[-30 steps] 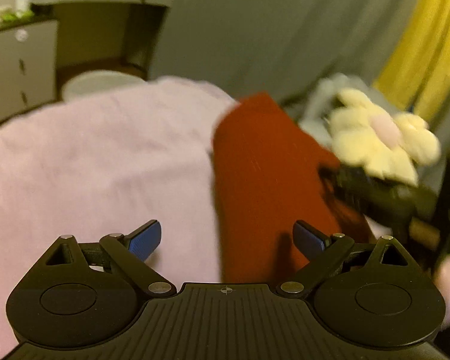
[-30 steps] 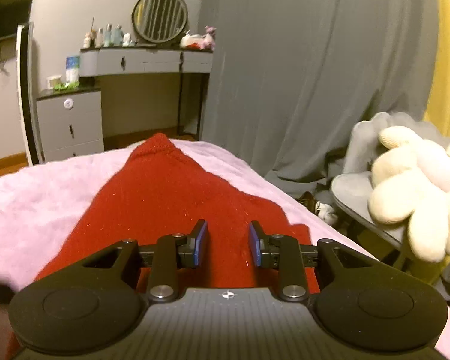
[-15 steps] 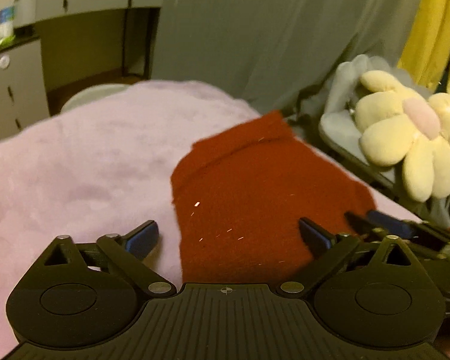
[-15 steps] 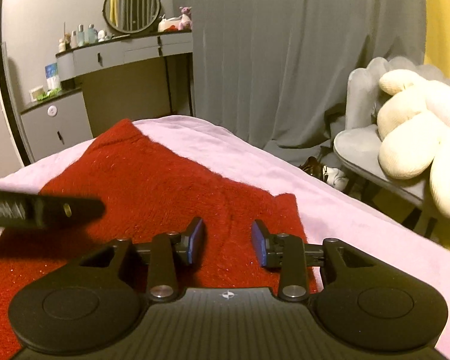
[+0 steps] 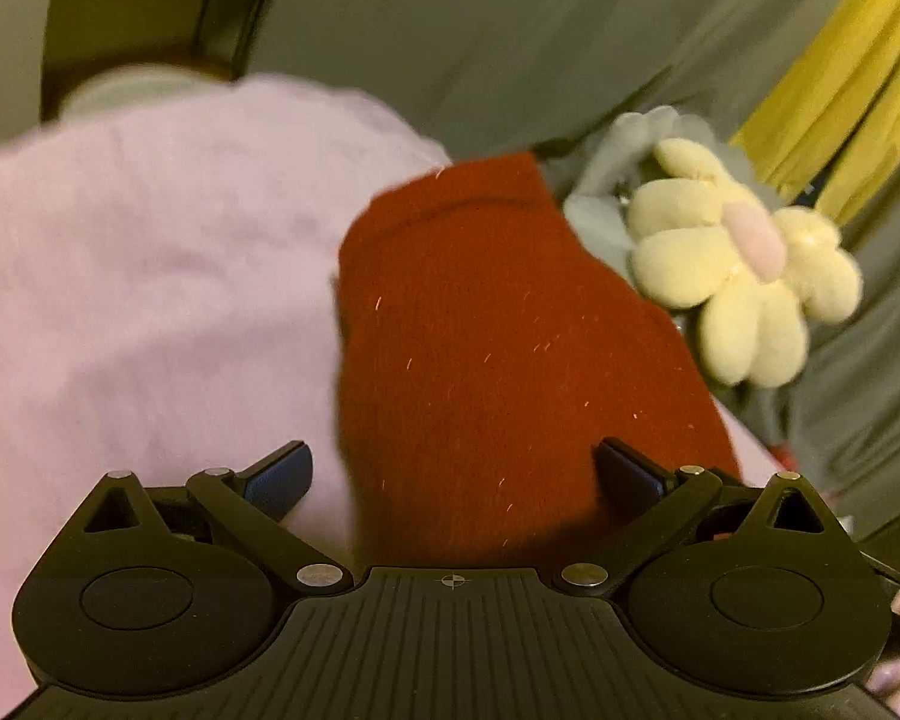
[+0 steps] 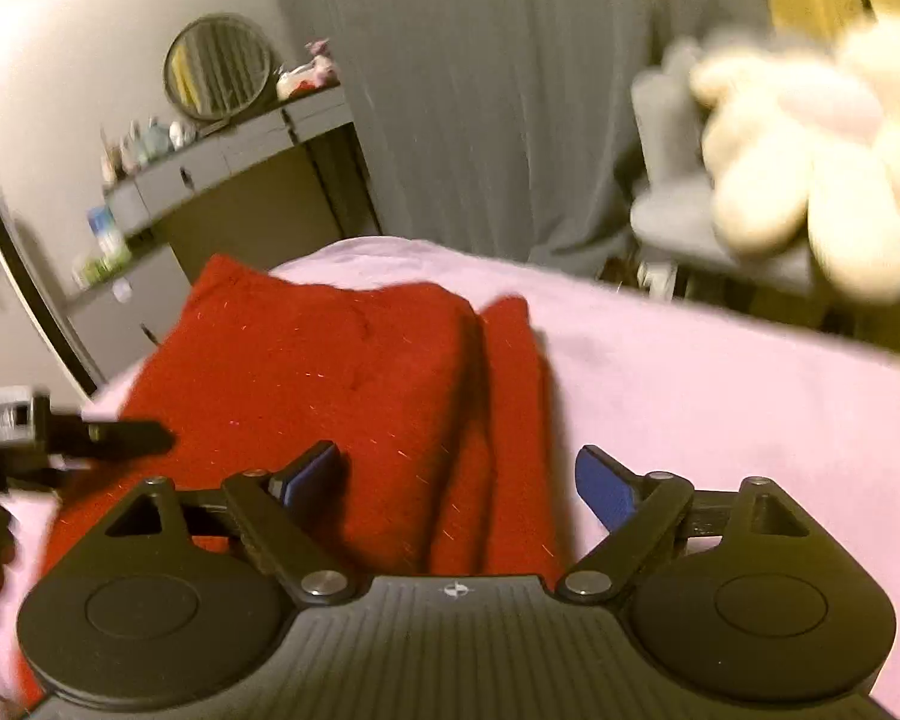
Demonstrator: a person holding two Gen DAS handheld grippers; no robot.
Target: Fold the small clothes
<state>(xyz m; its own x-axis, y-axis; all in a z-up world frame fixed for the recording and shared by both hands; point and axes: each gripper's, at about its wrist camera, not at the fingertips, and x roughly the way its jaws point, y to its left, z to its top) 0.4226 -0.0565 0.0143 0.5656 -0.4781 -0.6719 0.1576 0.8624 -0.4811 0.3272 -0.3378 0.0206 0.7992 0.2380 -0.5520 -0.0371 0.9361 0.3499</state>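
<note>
A red knitted garment point(image 5: 498, 348) lies folded on a pink fleece blanket point(image 5: 150, 276). In the left wrist view my left gripper point(image 5: 453, 471) stands open just above the garment's near left edge, its pads clear of the cloth. In the right wrist view the same red garment point(image 6: 342, 372) shows stacked folds at its right side. My right gripper point(image 6: 459, 480) hovers over the near right part; its jaws are opening wide, with red cloth below them but not pinched. The other gripper's black finger point(image 6: 120, 438) pokes in from the left.
A cream flower-shaped plush point(image 5: 744, 264) sits on a grey chair right of the bed. Grey curtains point(image 6: 498, 90) and a yellow curtain point(image 5: 840, 78) hang behind. A grey dressing table point(image 6: 222, 180) with a round mirror point(image 6: 217, 67) and bottles stands at the back left.
My right gripper's jaws have spread from nearly closed to wide. Both views have swung and dropped closer to the garment, which now shows folded layers on its right side.
</note>
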